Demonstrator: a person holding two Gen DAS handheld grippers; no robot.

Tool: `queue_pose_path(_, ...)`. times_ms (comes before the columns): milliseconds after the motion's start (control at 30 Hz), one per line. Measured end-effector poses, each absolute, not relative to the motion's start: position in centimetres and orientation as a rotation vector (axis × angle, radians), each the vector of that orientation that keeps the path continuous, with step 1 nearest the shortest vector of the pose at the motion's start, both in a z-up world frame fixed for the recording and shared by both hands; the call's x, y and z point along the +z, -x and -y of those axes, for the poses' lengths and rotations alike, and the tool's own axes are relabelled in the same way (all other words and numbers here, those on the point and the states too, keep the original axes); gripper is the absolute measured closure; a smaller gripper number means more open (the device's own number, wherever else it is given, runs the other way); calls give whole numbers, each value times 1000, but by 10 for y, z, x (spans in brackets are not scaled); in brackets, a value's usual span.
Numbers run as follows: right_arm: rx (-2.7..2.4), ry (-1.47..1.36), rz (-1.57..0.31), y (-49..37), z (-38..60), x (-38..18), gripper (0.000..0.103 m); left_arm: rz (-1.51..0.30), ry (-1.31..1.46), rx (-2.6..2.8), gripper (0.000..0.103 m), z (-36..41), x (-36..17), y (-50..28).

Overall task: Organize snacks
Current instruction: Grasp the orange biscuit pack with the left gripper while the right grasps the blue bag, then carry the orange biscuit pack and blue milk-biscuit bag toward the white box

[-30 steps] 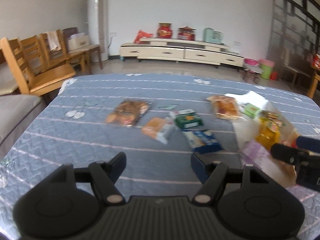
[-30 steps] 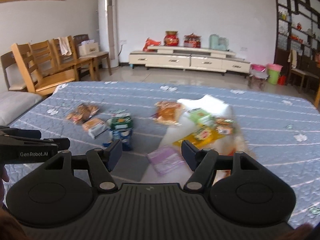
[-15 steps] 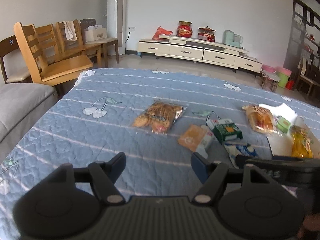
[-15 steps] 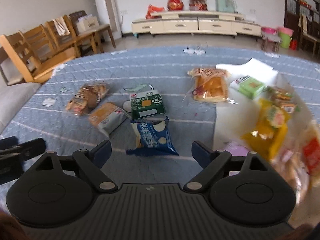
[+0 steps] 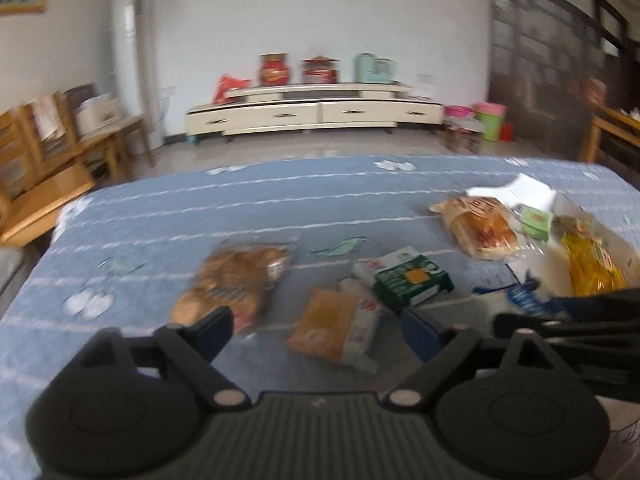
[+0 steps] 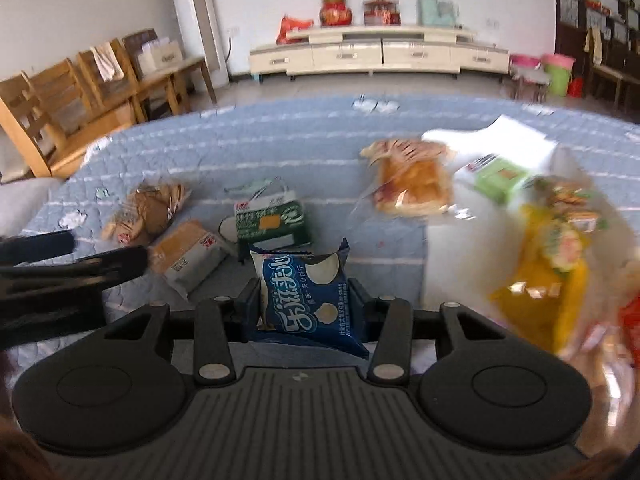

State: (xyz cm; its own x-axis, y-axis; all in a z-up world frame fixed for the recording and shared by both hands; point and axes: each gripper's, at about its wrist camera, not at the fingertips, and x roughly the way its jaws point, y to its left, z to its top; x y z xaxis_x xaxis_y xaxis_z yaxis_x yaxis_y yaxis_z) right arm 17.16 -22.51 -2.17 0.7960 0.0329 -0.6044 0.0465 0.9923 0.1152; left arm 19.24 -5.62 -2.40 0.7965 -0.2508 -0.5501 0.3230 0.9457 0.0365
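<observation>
On blue quilt [image 6: 280,136], right gripper [image 6: 305,300] closing, seemingly gripping blue biscuit packet [image 6: 306,296] between its fingers.

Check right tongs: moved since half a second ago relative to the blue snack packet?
Yes. The right tongs were open just short of the blue snack packet on the quilt; now they straddle it, jaws closing on its sides.
</observation>
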Motion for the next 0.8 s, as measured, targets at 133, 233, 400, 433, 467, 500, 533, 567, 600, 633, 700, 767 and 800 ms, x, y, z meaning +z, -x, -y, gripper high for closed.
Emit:
queue_pose_path(133, -2, -117, -601, -154, 233, -10, 48, -574, -248, -368, 8, 79, -38, -206)
queue_pose_path(233, 6, -138, -579, -143, 242, -4, 48, -605, -275, -386, 15, 86, -49, -218)
queue_pose_path(400, 4, -136, -548, -130, 250, 0, 48, -627, -226, -359, 56, 87, -52, -222)
queue_pose_path(433, 3, -139, -544, -128, 252, 0, 48, -628, -221, -353, 56, 87, -51, -219)
queue_pose_path(467, 1, -139, -540, -127, 251, 1, 48, -630, -221, -354, 56, 87, -50, -215)
queue_pose_path(500, 0, -136, -537, -126, 252, 2, 48, -631, -230, -350, 56, 88, -50, -212)
queue_pose_path(533, -2, -133, -535, -124, 251, 3, 48, -630, -248, -338, 56, 89, -49, -206)
queue_pose_path(567, -4, -131, -533, -121, 251, 3, 48, -629, -261, -325, 56, 89, -47, -199)
queue_pose_path(600, -4, -129, -531, -119, 252, 2, 48, -628, -260, -318, 56, 89, -44, -192)
queue_pose_path(633, -2, -128, -531, -117, 254, 2, 48, -629, -254, -310, 56, 87, -40, -184)
queue_pose_path(700, 5, -130, -535, -114, 252, 3, 48, -628, -238, -286, 56, 84, -31, -169)
queue_pose_path(767, 12, -129, -537, -110, 249, 4, 48, -634, -214, -259, 56, 80, -21, -150)
queue_pose_path(800, 14, -120, -535, -105, 247, 5, 48, -636, -209, -249, 56, 79, -17, -143)
